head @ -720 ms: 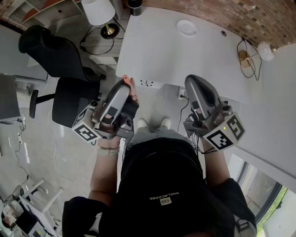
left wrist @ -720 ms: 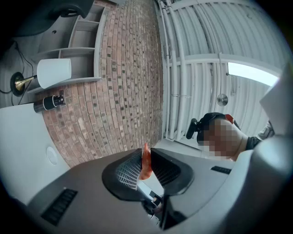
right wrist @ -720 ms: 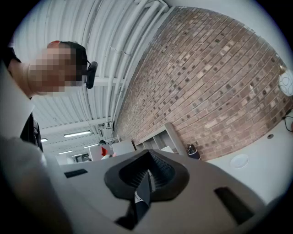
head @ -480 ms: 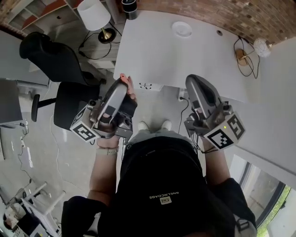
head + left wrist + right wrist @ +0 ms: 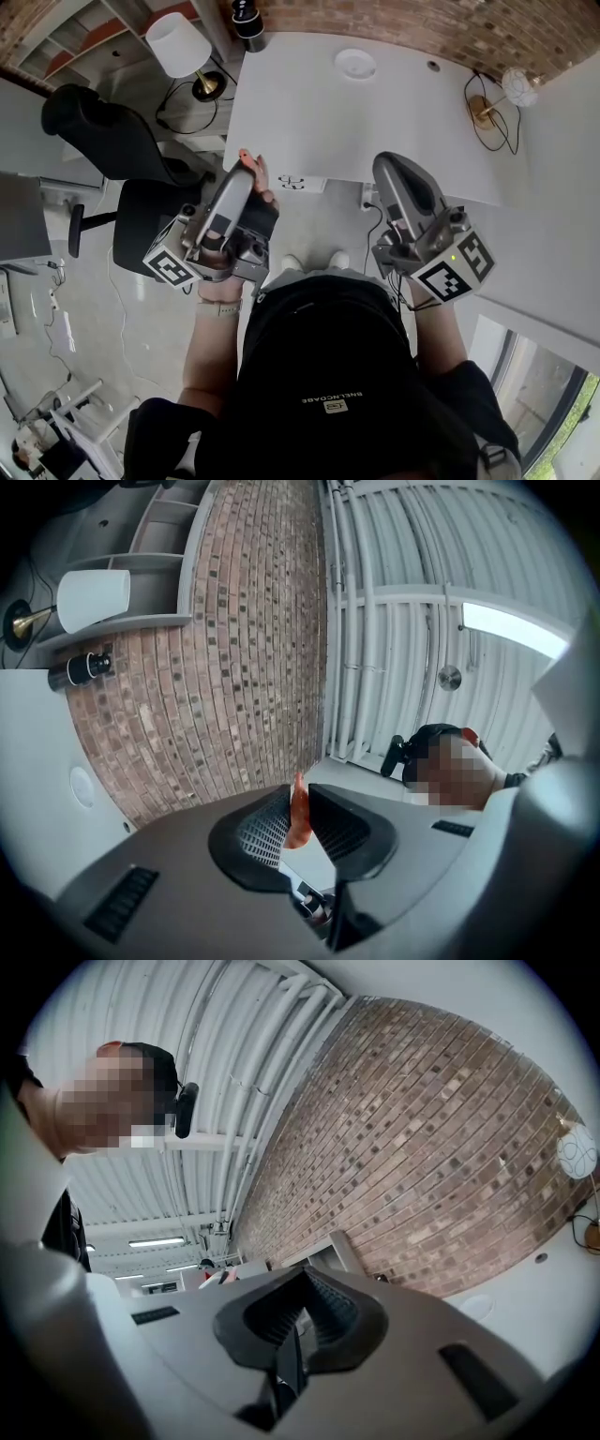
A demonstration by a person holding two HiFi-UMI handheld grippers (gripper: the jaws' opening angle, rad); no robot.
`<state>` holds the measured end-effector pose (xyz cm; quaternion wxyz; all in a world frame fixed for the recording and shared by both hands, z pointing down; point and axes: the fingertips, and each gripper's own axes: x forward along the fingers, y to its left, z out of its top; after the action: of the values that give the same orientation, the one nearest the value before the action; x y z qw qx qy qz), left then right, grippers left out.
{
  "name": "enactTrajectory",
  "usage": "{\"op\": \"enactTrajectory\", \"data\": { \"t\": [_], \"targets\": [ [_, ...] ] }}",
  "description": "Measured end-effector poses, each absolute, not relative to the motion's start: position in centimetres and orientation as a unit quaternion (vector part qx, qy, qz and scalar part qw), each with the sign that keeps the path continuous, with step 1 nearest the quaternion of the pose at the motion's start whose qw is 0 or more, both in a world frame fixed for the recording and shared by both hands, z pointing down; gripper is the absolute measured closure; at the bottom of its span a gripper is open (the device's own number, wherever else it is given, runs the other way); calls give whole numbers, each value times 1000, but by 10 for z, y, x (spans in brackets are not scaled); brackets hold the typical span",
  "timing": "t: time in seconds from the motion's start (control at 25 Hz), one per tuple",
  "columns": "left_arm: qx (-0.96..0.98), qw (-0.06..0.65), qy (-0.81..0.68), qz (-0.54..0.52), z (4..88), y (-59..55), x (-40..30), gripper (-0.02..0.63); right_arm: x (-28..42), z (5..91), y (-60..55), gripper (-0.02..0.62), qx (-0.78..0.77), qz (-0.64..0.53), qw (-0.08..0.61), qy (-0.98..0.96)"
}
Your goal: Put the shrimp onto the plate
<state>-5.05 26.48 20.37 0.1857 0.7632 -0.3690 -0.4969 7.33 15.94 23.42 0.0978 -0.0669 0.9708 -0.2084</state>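
One small orange-pink shrimp [image 5: 299, 816], thin and curved, stands on end, pinched betw. the dark ribbed pads of the left gripper [image 5: 246, 167]. Its jaws are narrowed onto it, by the near edge of the white table [image 5: 394, 122]. The right gripper [image 5: 301, 1283] has its jaws closed together w/ nothing betw. them. One round white plate [image 5: 355, 63] lies at the table's far side, well apart from the shrimp. 2 grippers in all.

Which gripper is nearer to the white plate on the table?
Right, judging by the head view. The right gripper hangs at the near edge of the table, almost straight before the plate; the left gripper, holding the shrimp, is off to the plate's left.
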Motion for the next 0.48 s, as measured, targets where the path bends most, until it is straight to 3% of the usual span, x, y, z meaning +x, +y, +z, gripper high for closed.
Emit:
{"op": "enactTrajectory", "data": {
  "t": [0.48],
  "targets": [
    [759, 195, -372, -498, 206, 256, -21, 541, 106, 239, 149, 592, -71, -220, 107, 967]
  ]
}}
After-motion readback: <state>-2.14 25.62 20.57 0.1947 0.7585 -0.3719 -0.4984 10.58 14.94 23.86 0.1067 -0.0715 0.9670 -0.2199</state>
